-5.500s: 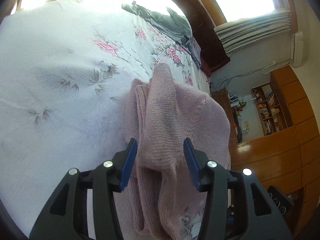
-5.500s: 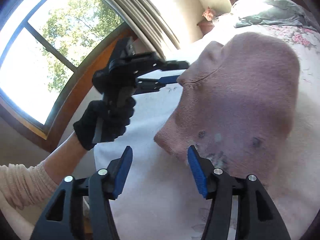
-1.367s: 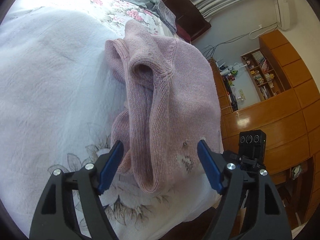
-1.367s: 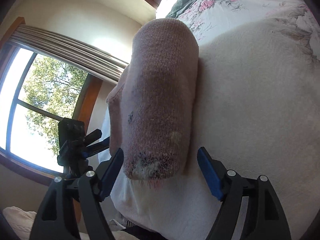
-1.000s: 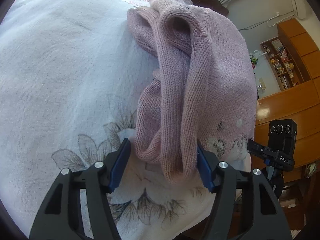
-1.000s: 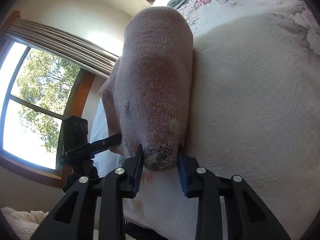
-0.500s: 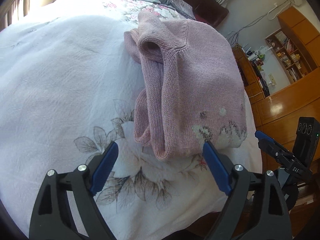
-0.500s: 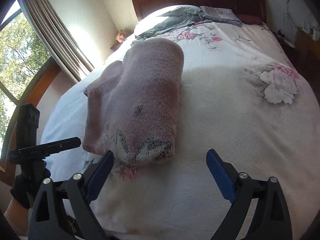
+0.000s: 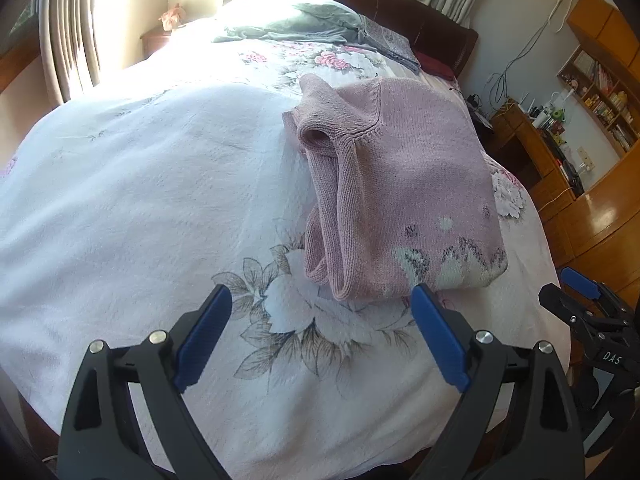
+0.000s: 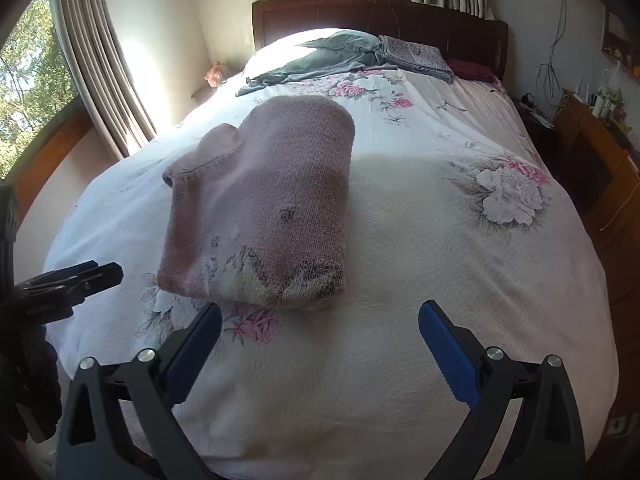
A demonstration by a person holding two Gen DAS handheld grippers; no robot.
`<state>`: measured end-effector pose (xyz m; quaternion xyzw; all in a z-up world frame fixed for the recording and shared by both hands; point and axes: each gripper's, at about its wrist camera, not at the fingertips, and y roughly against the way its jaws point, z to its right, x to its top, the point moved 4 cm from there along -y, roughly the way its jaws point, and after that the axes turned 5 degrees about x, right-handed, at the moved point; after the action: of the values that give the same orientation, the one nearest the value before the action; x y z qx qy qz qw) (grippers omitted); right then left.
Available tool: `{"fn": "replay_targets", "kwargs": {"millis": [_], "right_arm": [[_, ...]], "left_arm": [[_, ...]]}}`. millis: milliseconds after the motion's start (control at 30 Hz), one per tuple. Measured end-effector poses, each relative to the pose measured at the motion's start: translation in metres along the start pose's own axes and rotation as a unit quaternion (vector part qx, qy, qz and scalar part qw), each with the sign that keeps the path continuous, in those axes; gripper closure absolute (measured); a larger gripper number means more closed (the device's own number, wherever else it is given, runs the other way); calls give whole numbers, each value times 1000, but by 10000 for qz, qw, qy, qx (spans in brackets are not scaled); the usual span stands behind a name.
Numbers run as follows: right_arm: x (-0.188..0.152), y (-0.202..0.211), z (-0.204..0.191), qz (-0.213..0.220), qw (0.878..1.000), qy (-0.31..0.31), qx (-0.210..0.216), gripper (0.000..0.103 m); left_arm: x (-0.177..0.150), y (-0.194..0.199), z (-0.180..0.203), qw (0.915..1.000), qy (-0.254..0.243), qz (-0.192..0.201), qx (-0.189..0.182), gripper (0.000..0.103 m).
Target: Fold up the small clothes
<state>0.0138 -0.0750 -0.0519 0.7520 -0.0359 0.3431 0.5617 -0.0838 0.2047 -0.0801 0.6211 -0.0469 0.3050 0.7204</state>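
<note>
Bed (image 10: pixel 460 264): takes up most of both views. It is covered by a white spread printed with pink and grey flowers; a dark wooden headboard (image 10: pixel 380 12) stands at the far end.

Grey bedding (image 10: pixel 320 60): a rumpled grey cloth and a folded patterned piece lie at the head of the bed, well apart from the work area.

Sweater (image 10: pixel 264 200): a small pink knitted sweater lies folded into a compact block on the spread, near the foot edge of the bed. In the right wrist view it sits left of centre. The hem faces the cameras and carries a grey-and-white knitted pattern. In the left wrist view (image 9: pixel 400 192) the stacked layers show along the left side of the block, with the neck opening at the far end. Nothing is touching it.

Left hand-held gripper (image 9: pixel 320 336): fingers spread wide, holding nothing. It hangs above the spread just short of the sweater's hem, clear of the fabric. It also appears at the left edge of the right wrist view, held in a dark-gloved hand (image 10: pixel 24 392).

Right hand-held gripper (image 10: pixel 316 356): fingers spread wide, holding nothing. It hangs above the spread, with the sweater's near right corner ahead of its left finger. No contact with the sweater.

Surroundings: curtained windows (image 10: pixel 36 76) to the left and behind the headboard; wooden shelving (image 9: pixel 596 92) to the right.
</note>
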Motion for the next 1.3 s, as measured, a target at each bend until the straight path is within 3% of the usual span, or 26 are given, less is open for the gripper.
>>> {"fn": "replay_targets", "kwargs": {"millis": [433, 1300], "right_arm": [[2, 28, -22, 115, 9998, 6, -131, 4], [-3, 24, -22, -9, 9998, -41, -185, 4]], "left_arm": [[-17, 32, 8, 9986, -200, 171, 453, 13], [-27, 39, 16, 9977, -334, 109, 578, 12]]}}
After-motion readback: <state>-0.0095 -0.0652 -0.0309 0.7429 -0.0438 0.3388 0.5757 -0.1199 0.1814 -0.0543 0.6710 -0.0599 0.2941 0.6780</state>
